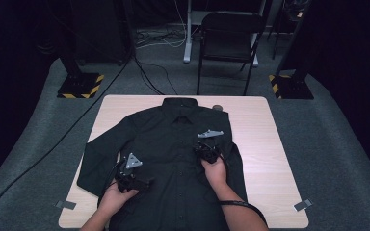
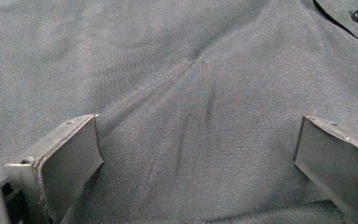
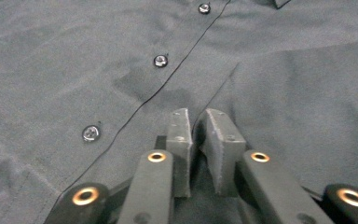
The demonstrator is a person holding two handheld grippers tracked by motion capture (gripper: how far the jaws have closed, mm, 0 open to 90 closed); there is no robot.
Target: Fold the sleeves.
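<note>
A dark button-up shirt (image 1: 173, 144) is spread flat, front up, on a light wooden table (image 1: 255, 120), with its collar (image 1: 179, 103) toward the far edge and its sleeves laid out along both sides of the body. The shirt is fastened; a row of small dark buttons (image 3: 160, 60) is seen running along the placket (image 3: 168, 81) in the right gripper view.

The left gripper (image 1: 136, 182) is held by the left hand (image 1: 118, 195) over the lower part of the shirt, on the person's left of the placket. In the left gripper view its jaws are spread wide, with smooth, lightly creased cloth lying between them and nothing caught.

The right gripper (image 1: 206, 150) is held by the right hand (image 1: 216, 169) on the shirt front, on the other side of the placket and nearer the collar. In the right gripper view its jaws are drawn nearly together just beside the placket, and a thin ridge of shirt cloth is pinched between the pads (image 3: 181, 135).

Beyond the collar, a black chair (image 1: 229, 38) is set on the grey carpet (image 1: 332, 144). Two strips of grey tape (image 1: 302, 205) are stuck at the table's near corners.
</note>
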